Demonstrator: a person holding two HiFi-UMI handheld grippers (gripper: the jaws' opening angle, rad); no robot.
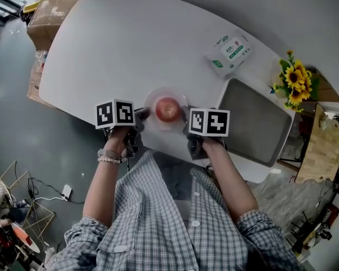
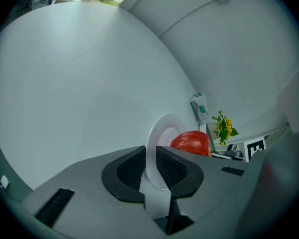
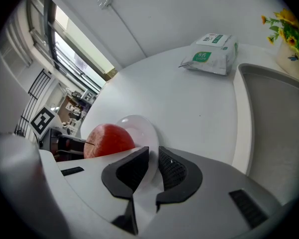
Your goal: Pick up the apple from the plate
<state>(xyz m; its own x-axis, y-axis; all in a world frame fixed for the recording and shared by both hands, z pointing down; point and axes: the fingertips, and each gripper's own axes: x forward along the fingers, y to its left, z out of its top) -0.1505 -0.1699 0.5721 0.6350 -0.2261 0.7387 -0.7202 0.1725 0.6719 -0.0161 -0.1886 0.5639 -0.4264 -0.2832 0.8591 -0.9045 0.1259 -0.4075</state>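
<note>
A red apple [image 1: 167,109] sits on a small white plate [image 1: 156,99] near the front edge of the white table [image 1: 118,44]. My left gripper [image 1: 142,115] is at the plate's left rim and my right gripper [image 1: 186,123] at its right rim. In the left gripper view the jaws [image 2: 151,169] are shut on the thin plate rim [image 2: 163,126], with the apple [image 2: 191,142] just beyond. The right gripper [image 3: 153,171] is likewise shut on the plate rim [image 3: 142,126], with the apple [image 3: 109,139] to its left. Neither gripper touches the apple.
A grey tray [image 1: 254,123] lies right of the plate. A green-and-white packet of wipes [image 1: 230,52] lies behind it, and sunflowers [image 1: 296,81] stand at the far right. Cardboard boxes [image 1: 51,10] sit off the table's far left. The person's body is close to the table edge.
</note>
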